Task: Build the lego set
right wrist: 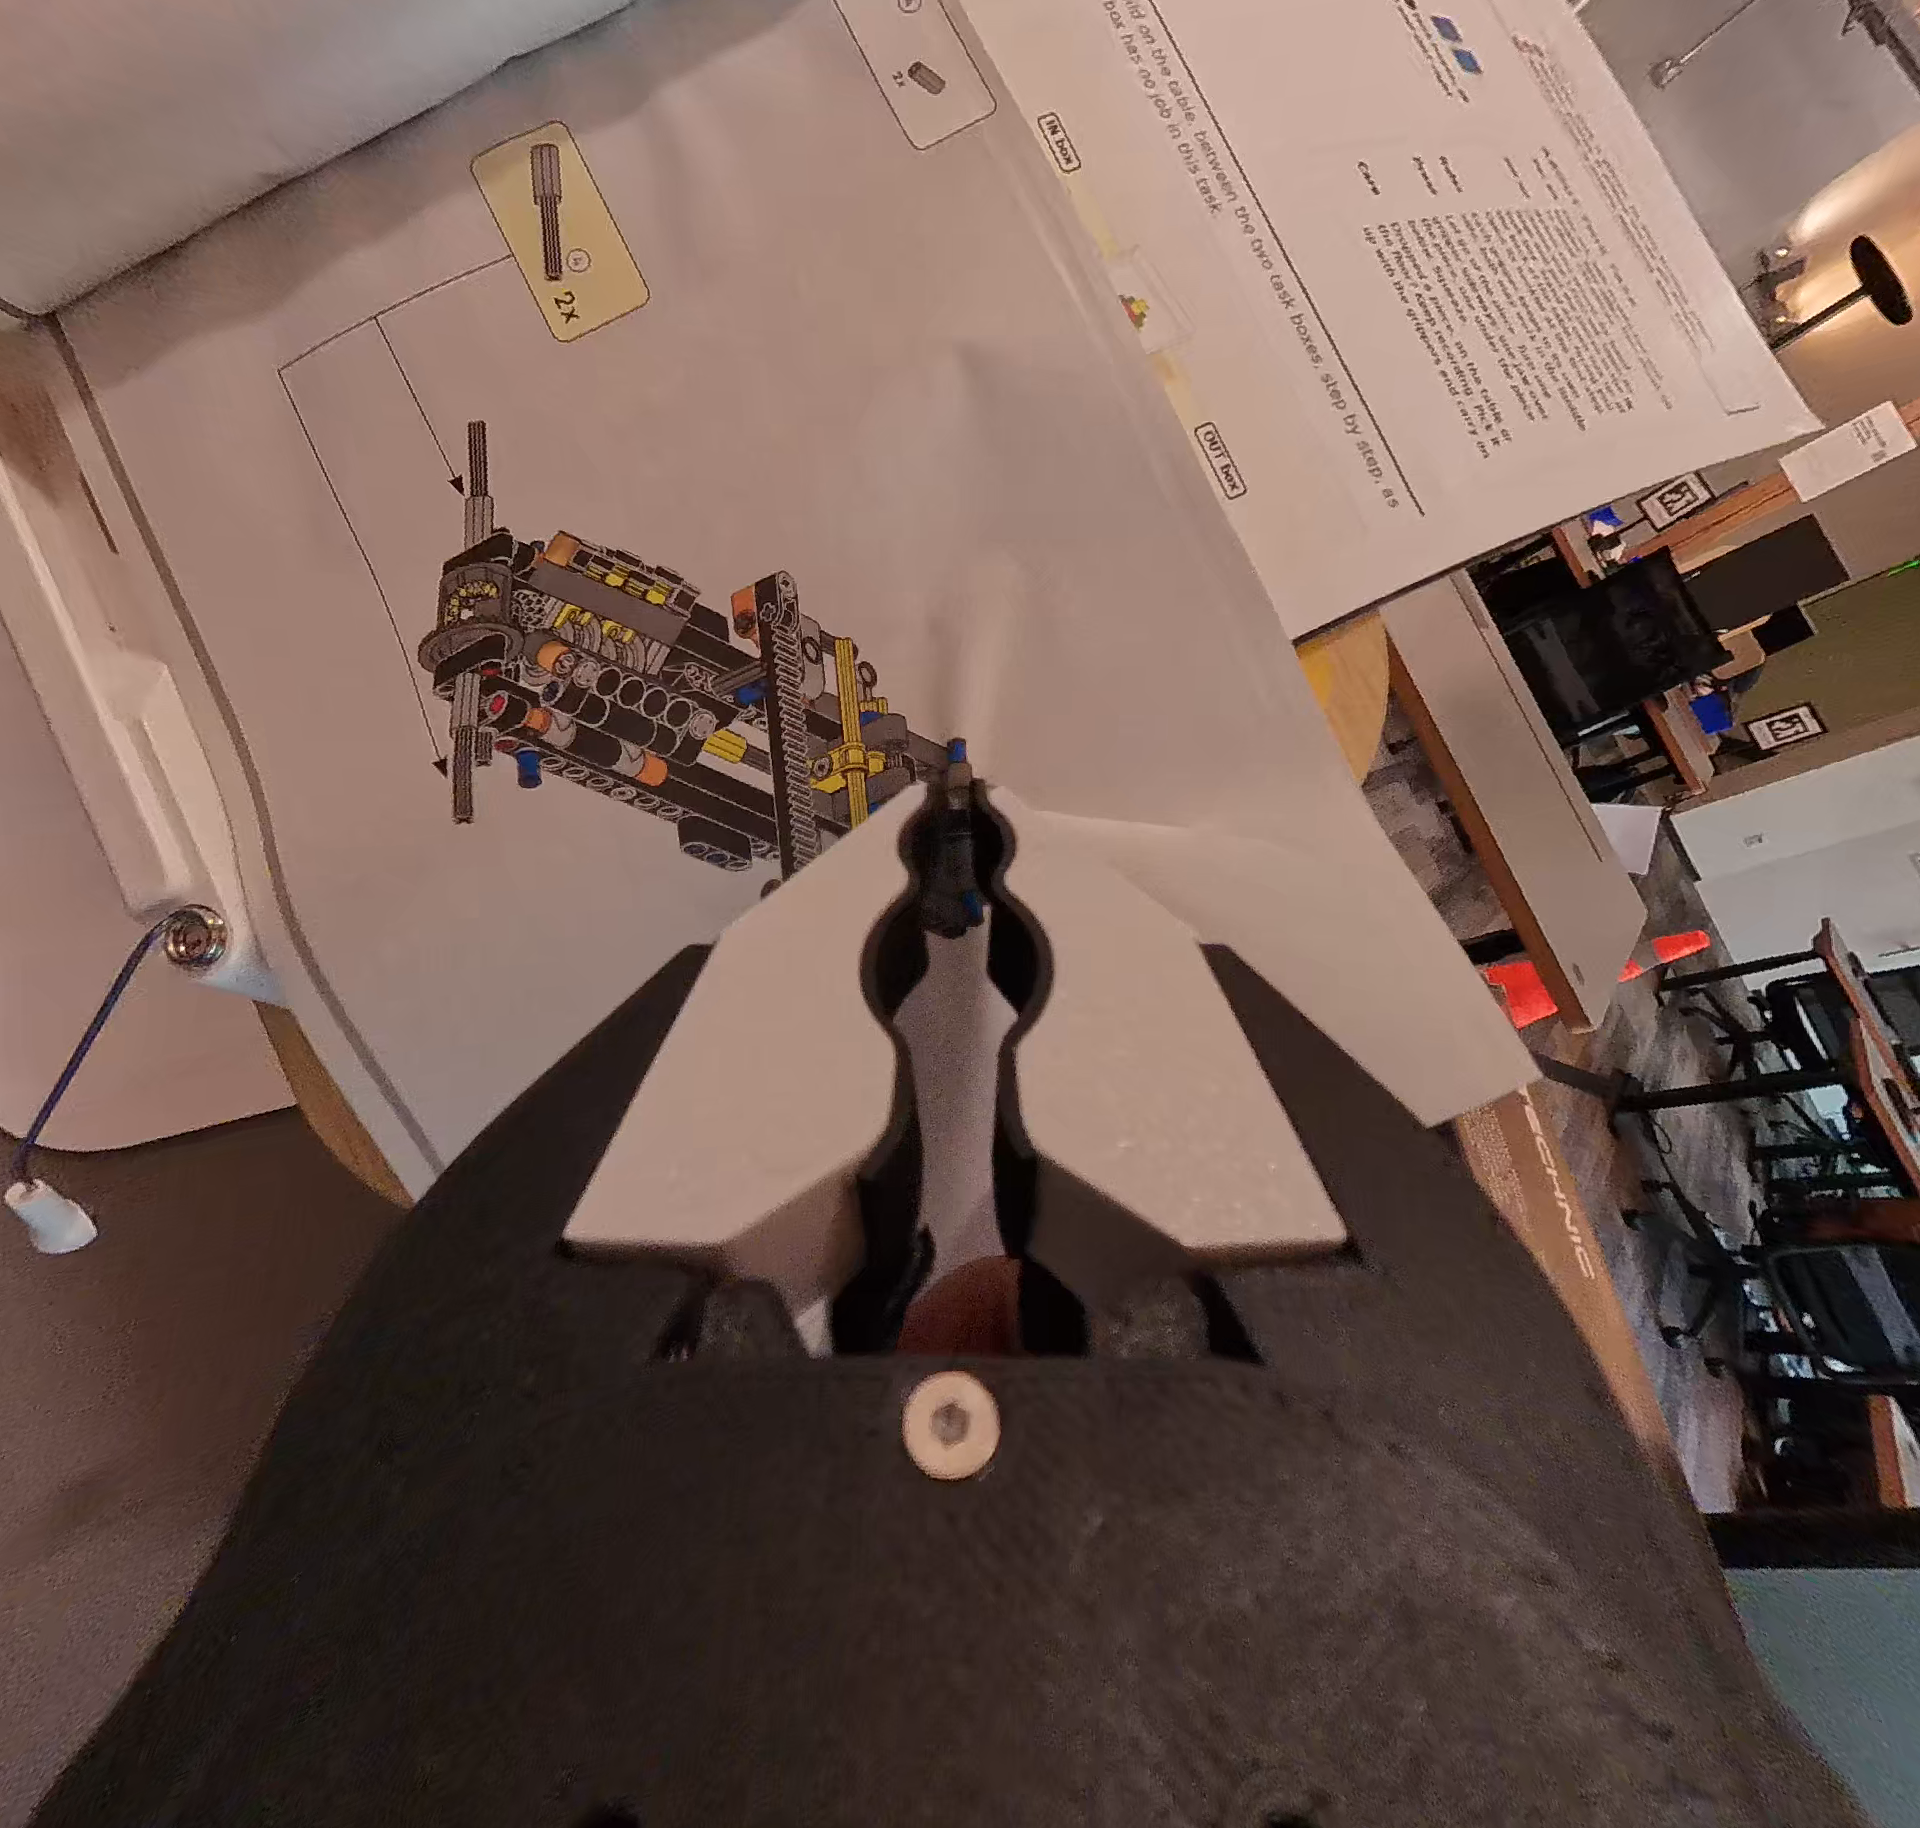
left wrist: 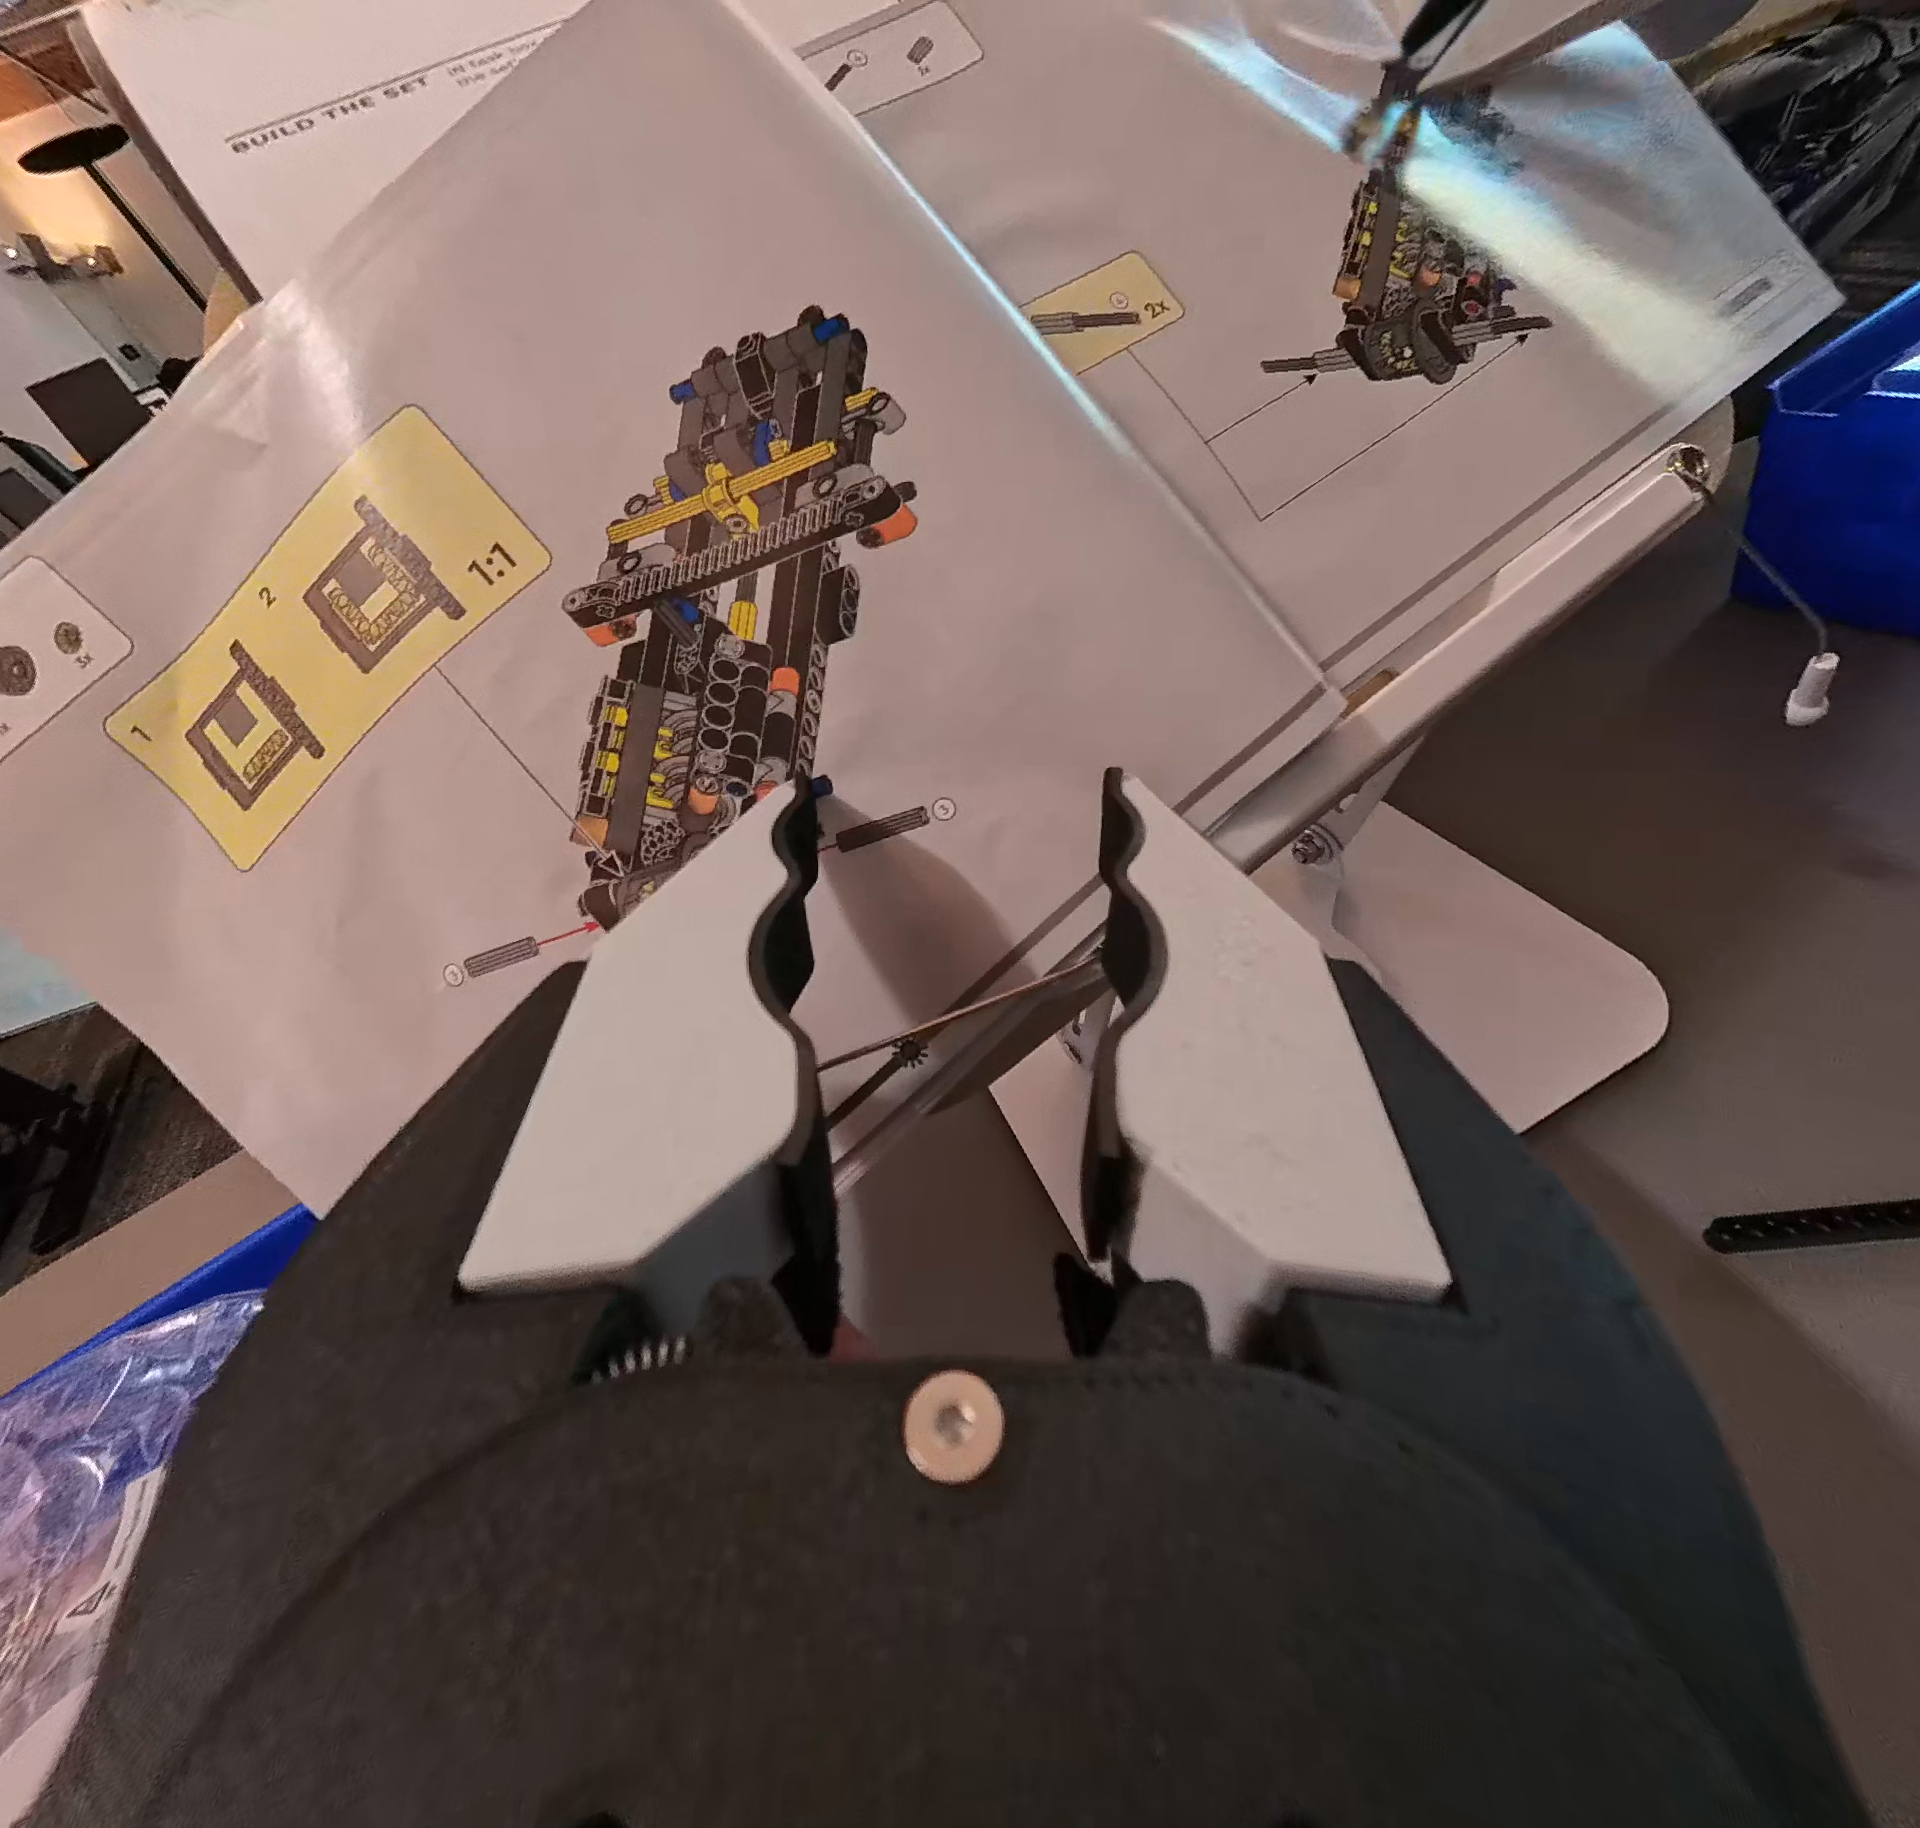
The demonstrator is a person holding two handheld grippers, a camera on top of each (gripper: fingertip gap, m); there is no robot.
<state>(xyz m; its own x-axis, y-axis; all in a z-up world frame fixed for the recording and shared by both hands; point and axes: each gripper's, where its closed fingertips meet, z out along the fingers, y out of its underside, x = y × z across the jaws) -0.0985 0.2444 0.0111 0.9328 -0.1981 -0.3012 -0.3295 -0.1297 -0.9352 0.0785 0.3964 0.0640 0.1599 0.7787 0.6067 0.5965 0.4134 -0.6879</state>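
Note:
The Lego instruction booklet (left wrist: 582, 344) stands open on a white book stand (left wrist: 1507, 989). Its pages show coloured build diagrams. My left gripper (left wrist: 956, 791) is open and empty, just in front of the booklet's lower edge. My right gripper (right wrist: 951, 791) is shut on the edge of a booklet page (right wrist: 727, 407) and holds it lifted and curled. In the left wrist view the right gripper (left wrist: 1387, 111) pinches that glossy page (left wrist: 1558, 178) at the upper right. A black Lego beam (left wrist: 1818, 1233) lies on the table to the right.
A blue bin (left wrist: 1839, 490) stands right of the stand, and another blue bin (left wrist: 94, 1425) with plastic bags is at the lower left. A large printed sheet (right wrist: 1455, 220) stands behind the booklet. A cord with a white end (right wrist: 47, 1222) hangs from the stand. Left tips to right tips: about 25 cm. The black Lego beam (left wrist: 1818, 1233) is closer to my left gripper, around 25 cm from its tips; the right tips are 35 cm off.

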